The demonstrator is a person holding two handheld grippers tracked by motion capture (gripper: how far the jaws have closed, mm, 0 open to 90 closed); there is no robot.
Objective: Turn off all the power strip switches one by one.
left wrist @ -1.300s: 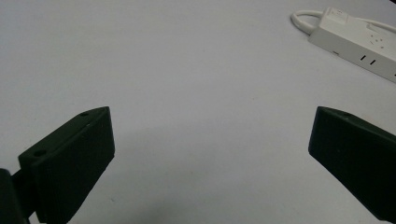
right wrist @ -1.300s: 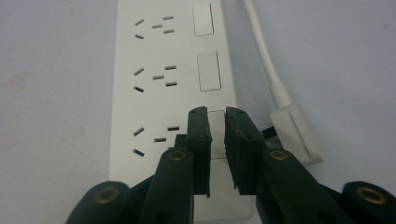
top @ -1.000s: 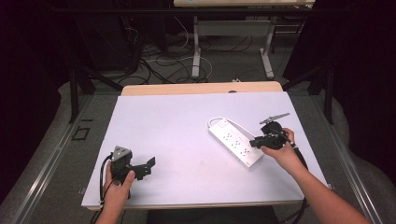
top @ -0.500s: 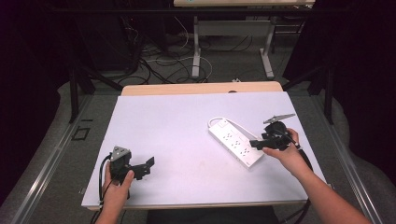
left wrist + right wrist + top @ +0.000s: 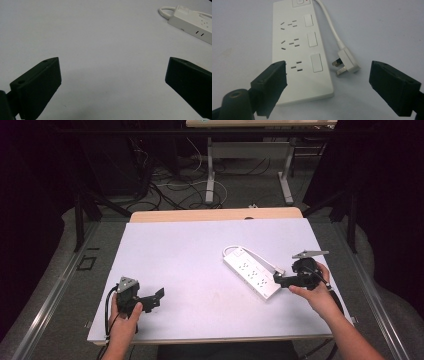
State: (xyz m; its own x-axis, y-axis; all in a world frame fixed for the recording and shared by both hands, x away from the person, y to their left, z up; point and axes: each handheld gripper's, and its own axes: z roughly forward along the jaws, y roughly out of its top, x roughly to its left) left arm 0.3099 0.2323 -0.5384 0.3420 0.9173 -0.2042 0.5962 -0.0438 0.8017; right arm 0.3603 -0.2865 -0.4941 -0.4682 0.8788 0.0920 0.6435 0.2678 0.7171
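While the person's right hand hovers at the near end of the white plastic power strip (image 5: pixel 251 273), the right tongs (image 5: pixel 327 85) stand wide, having just been opening, with nothing pressed between them. From the right gripper view the strip lies flat on the pale grey bench (image 5: pixel 190 250), three sockets and three rocker switches facing up, and its short white cable loops round to a white three-pin plug (image 5: pixel 346 62) resting on the bench just beside the strip's long edge. One jaw sits over the strip's near corner and the other stands off past the plug, so strip end and plug both lie in the gap, neither one pinched.

Over at the bench's near left corner the left tongs (image 5: pixel 150 298) are also spread open, holding nothing, well apart from the strip and pointed roughly toward it.

My reading is that something by the strip has been let go and the work now sits between a release and the next grasp. The plug looks the likely target; taking it would call for the right tongs to centre on its body and close across its flat sides, perhaps with the left coming over to steady the strip.
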